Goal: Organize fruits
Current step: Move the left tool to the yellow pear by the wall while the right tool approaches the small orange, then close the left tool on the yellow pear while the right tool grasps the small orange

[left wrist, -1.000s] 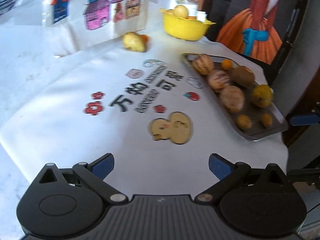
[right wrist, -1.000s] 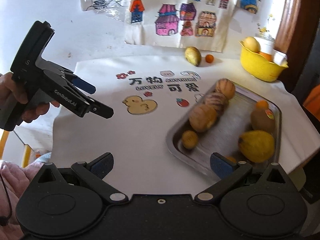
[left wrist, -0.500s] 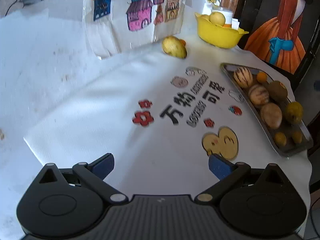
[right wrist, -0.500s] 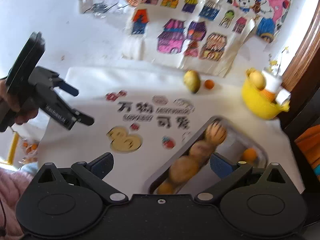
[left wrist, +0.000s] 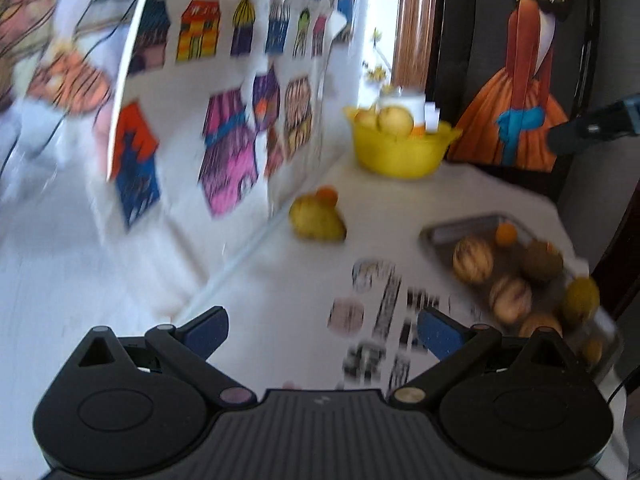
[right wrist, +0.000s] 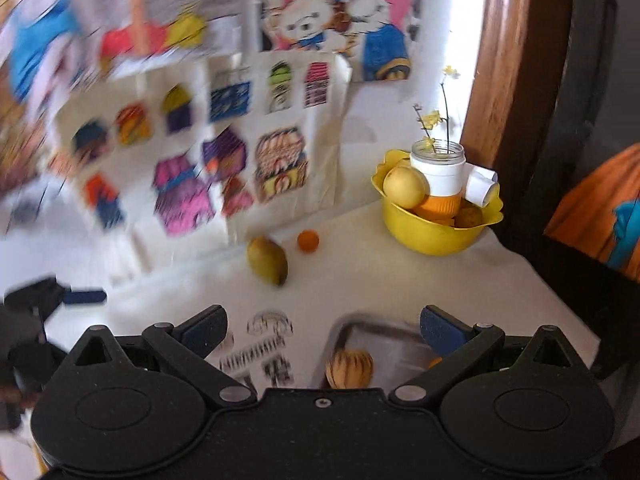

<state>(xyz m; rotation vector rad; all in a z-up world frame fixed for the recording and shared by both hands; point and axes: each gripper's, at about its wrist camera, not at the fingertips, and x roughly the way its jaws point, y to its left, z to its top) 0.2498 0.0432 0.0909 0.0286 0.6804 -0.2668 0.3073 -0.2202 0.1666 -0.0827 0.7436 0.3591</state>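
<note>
Both grippers have swung up toward the far wall, each with fingers spread and empty.

Against half a second ago, the duck print has left both views and the wall drawings fill more of them. The left gripper [left wrist: 322, 330] hangs over the blurred black lettering on the white tablecloth [left wrist: 392, 208], which is unreadable here. The metal tray [left wrist: 460, 229] of striped melons lies ahead to its right. The right gripper [right wrist: 323, 330] sits above that tray's near corner, one striped melon [right wrist: 349, 368] between its fingers but lower. Farther out lie what looks like a mango [right wrist: 267, 261] and a small orange [right wrist: 308, 241], apart, then the yellow bowl [right wrist: 434, 232].
</note>
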